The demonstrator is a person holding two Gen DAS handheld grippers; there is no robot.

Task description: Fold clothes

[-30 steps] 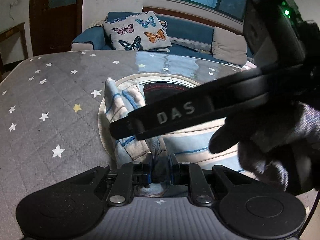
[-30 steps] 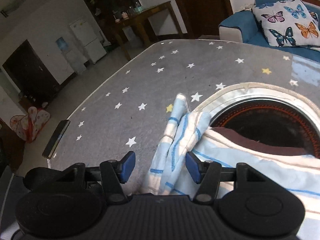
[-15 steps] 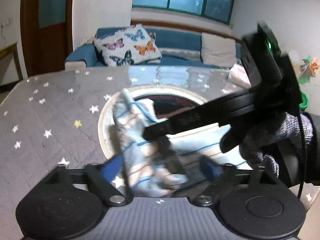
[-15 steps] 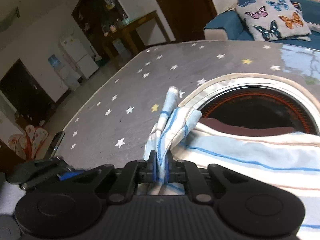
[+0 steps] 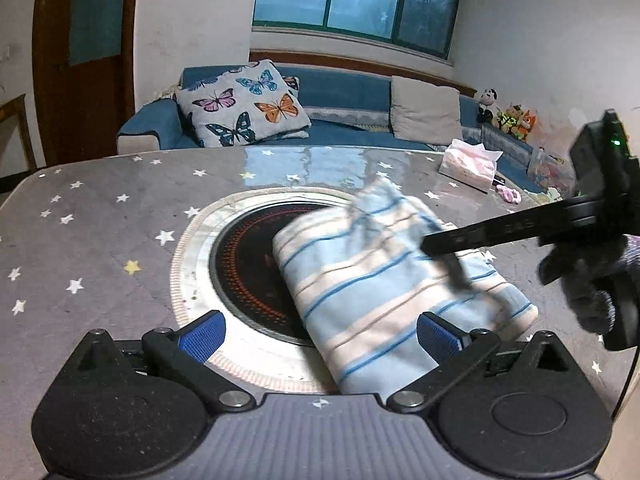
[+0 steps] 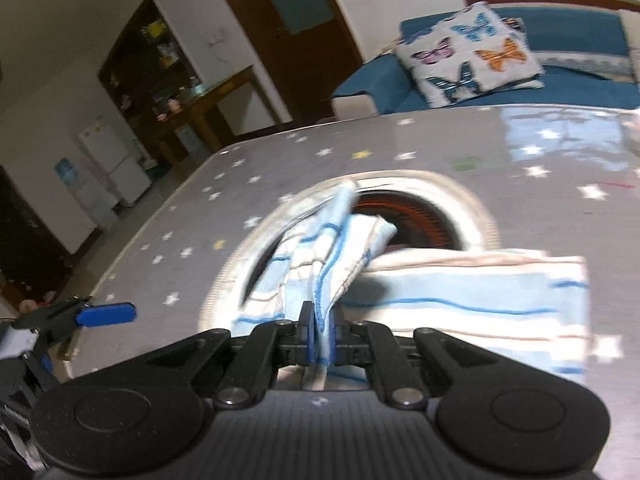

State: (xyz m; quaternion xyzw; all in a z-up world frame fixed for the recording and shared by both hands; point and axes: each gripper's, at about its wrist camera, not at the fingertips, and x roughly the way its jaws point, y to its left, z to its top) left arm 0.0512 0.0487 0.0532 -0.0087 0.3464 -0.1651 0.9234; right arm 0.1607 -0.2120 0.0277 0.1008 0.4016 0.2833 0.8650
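Observation:
A light-blue shirt with white and blue stripes (image 5: pixel 376 284) lies folded on the grey star-patterned table (image 5: pixel 100 240), partly over the round black hotplate (image 5: pixel 244 264). My left gripper (image 5: pixel 320 338) hovers just in front of it, open, with nothing between its blue pads. Reaching in from the right in a gloved hand (image 5: pixel 588 280), my right gripper (image 5: pixel 448 260) lifts a bunched end of the shirt. Seen from the right wrist, that gripper (image 6: pixel 320 334) is shut on the bunched sleeve (image 6: pixel 328 248), which rises above the flat folded part (image 6: pixel 480 300).
A pink tissue pack (image 5: pixel 468 168) and a pink hair tie (image 5: pixel 508 194) lie at the table's far right. Behind the table stands a blue sofa with a butterfly cushion (image 5: pixel 244 108). The table's left edge (image 6: pixel 160 216) drops to the floor.
My left gripper opened, let go of the shirt and drew back. My right gripper shut on the bunched sleeve and carried it up and to the right over the shirt.

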